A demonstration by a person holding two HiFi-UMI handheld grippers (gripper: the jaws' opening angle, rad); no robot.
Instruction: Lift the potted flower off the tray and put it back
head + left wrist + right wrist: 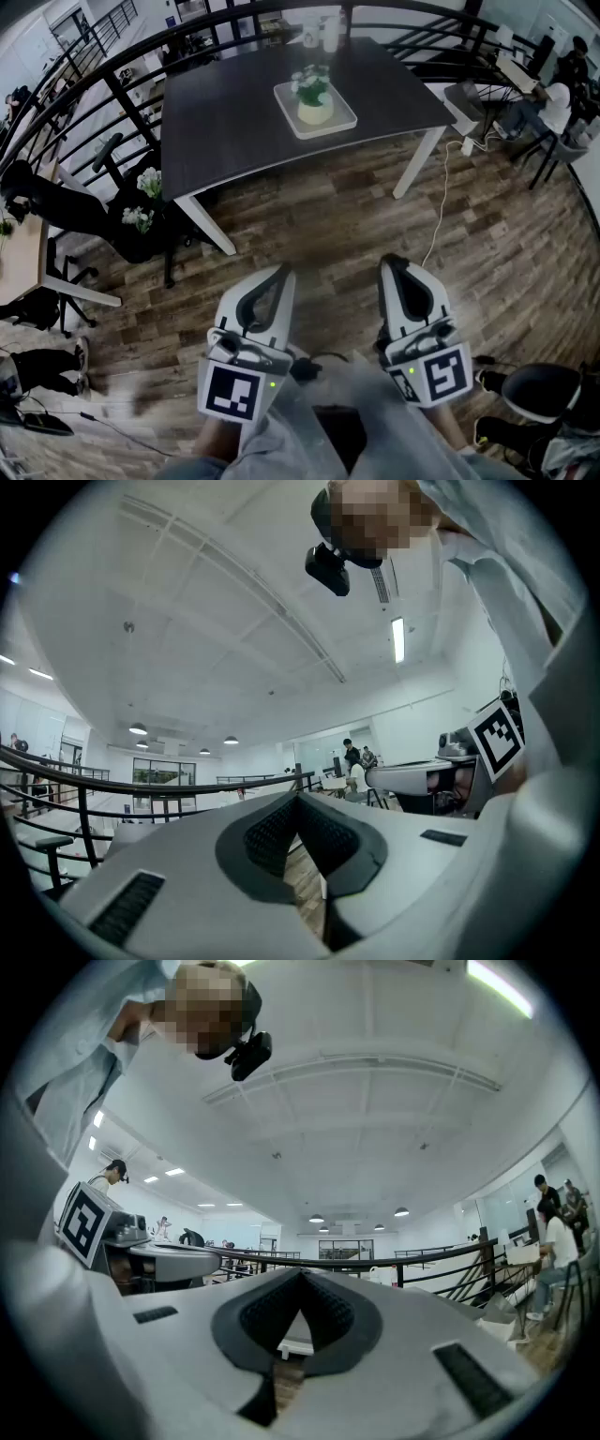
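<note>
Potted flower [314, 98] in tray [343, 120] on table [234, 112]; your left gripper [281, 274] and right gripper [392, 264] well apart from it, fingers [267, 836] together, empty.

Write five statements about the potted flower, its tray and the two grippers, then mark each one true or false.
1. The potted flower stands on the white tray. True.
2. The tray lies on the floor. False: it lies on the dark table.
3. The left gripper has its jaws together with nothing between them. True.
4. The right gripper holds the pot. False: the right gripper is shut, empty and well short of the table.
5. Both grippers hang over the wooden floor. True.
</note>
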